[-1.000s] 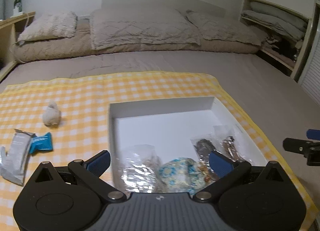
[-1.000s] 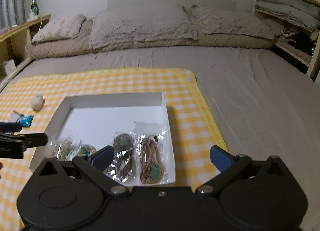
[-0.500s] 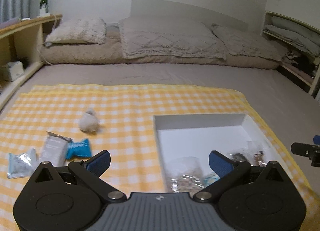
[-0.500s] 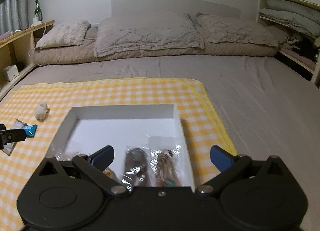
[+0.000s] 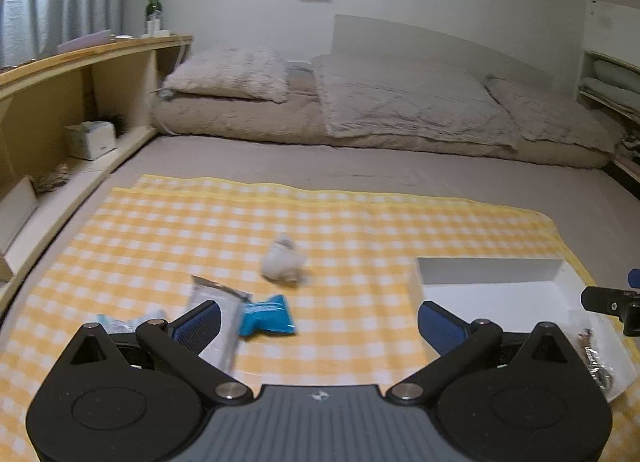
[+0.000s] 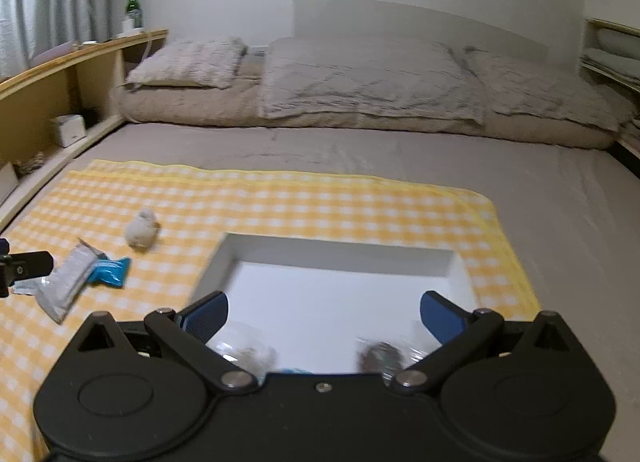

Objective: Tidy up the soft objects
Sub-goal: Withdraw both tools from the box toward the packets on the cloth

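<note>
My left gripper (image 5: 318, 320) hangs wide open and empty — the blue packet (image 5: 266, 314) lies just ahead between its fingers, the white plush (image 5: 282, 260) beyond. My right gripper (image 6: 324, 314) gapes wide over the white box (image 6: 340, 258).

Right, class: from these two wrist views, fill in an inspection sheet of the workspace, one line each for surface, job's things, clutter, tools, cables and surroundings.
Surface: yellow checked cloth spread on a grey-brown bed.
Job's things: white box on the cloth, with clear bagged items at its near end; outside it a white fluffy toy, a blue packet and a silver pouch.
Clutter: nothing seen.
Tools: left tool open, empty, aimed at the loose items; right tool open, empty, over the box.
Cables: a thin cord hangs from the shelf.
Surroundings: pillows, wooden shelf with a green bottle.
</note>
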